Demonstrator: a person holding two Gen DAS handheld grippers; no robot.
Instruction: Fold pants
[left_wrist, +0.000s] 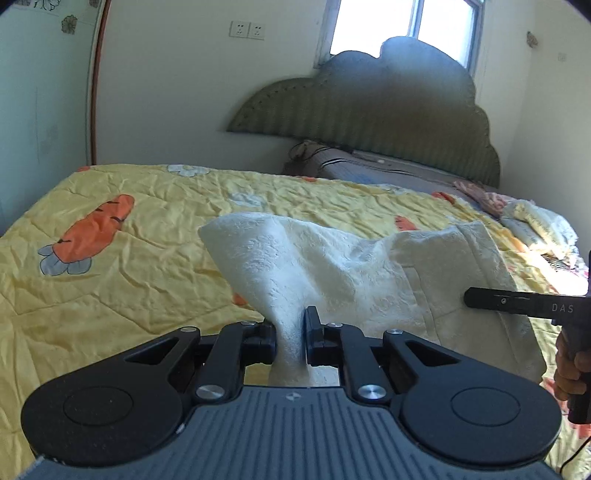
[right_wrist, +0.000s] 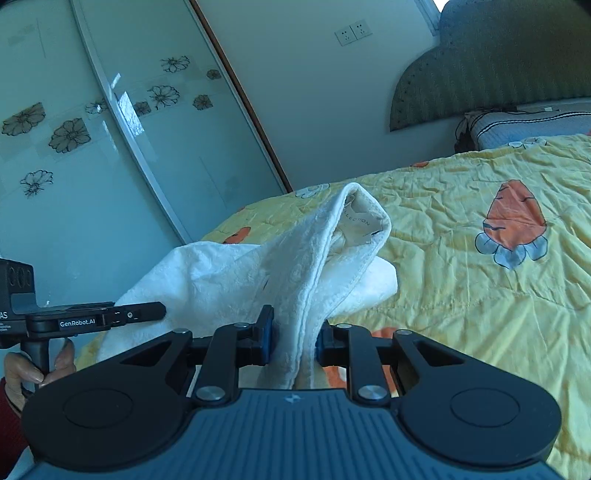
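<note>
- Leftmost in the left wrist view, well to the left of the left hand-held gripper (left_wrist: 290, 341), an orange carrot print (left_wrist: 94, 230) lies on the yellow quilt (left_wrist: 147, 288) that covers the bed.
- Ahead of that gripper the white pants (left_wrist: 332, 266) rise off the quilt; a bunched strip of the fabric runs down between its fingers, and the pads are pressed together on it.
- Beyond the pants, a dark green scalloped headboard (left_wrist: 369, 110) leans against the wall under a window (left_wrist: 406, 22).
- To the right of the left gripper, the other tool's black finger (left_wrist: 517, 301) reaches in over the pants' edge, held by the person's right hand (left_wrist: 570, 373).
- In the right wrist view, far to the left of the right hand-held gripper (right_wrist: 293, 338), glass wardrobe doors with flower patterns (right_wrist: 74, 129) fill the wall.
- Low on the left, the person's left hand (right_wrist: 26, 373) grips the handle of the left tool, whose finger points toward the pants.
- Straight ahead, the right gripper pinches a thick fold of the same white pants, and the hem stands up in front of it with a printed label (right_wrist: 356, 221) showing inside.
- Rightward of this gripper, another carrot print (right_wrist: 515, 221) sits on the quilt, apart from the garment.
</note>
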